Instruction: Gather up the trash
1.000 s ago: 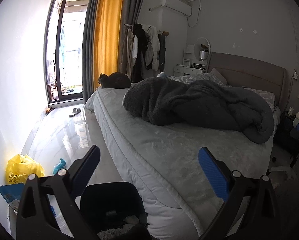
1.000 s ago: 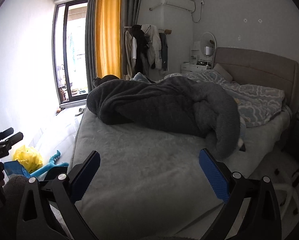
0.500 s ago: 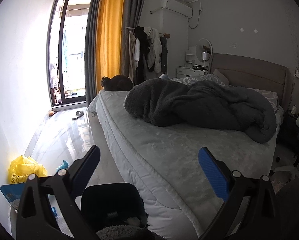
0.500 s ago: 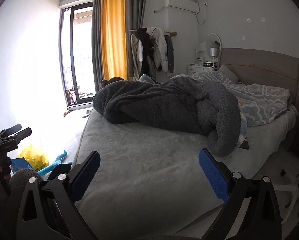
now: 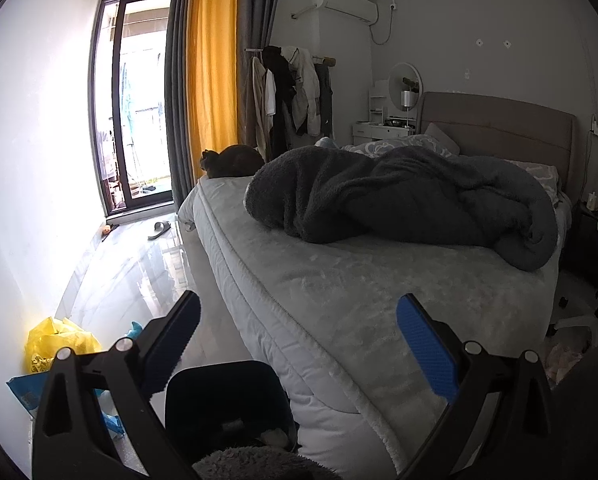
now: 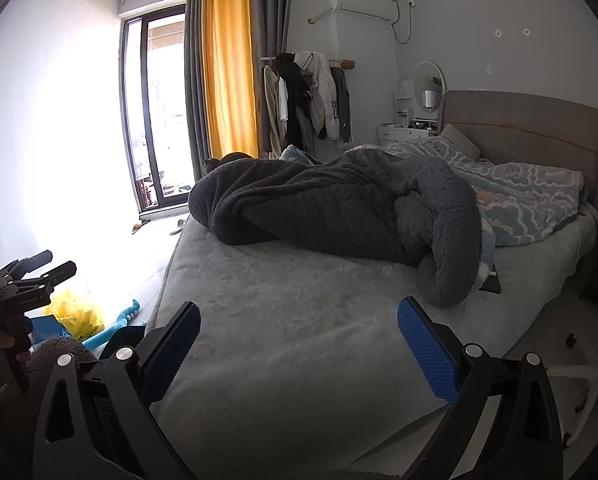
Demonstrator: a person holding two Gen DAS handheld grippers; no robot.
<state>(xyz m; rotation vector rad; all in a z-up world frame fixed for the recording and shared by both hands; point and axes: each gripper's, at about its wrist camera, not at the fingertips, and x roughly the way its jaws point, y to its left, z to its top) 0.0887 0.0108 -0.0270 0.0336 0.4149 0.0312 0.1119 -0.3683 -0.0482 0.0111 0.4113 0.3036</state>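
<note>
- Left gripper held level at the corner of the bed, jaws wide apart, nothing between them.
- Right gripper over the mattress, jaws wide apart too, empty.
- Black bin right below the left gripper, on the floor beside the bed; contents hard to make out.
- Yellow bag and blue wrapper on the floor by the wall, partly cut off by the gripper frame.
- Dark blanket bunched on the bed.

You see a yellow curtain, a dark grey fleece blanket, a blue cloud-patterned duvet, a yellow bag and blue claw pads.
</note>
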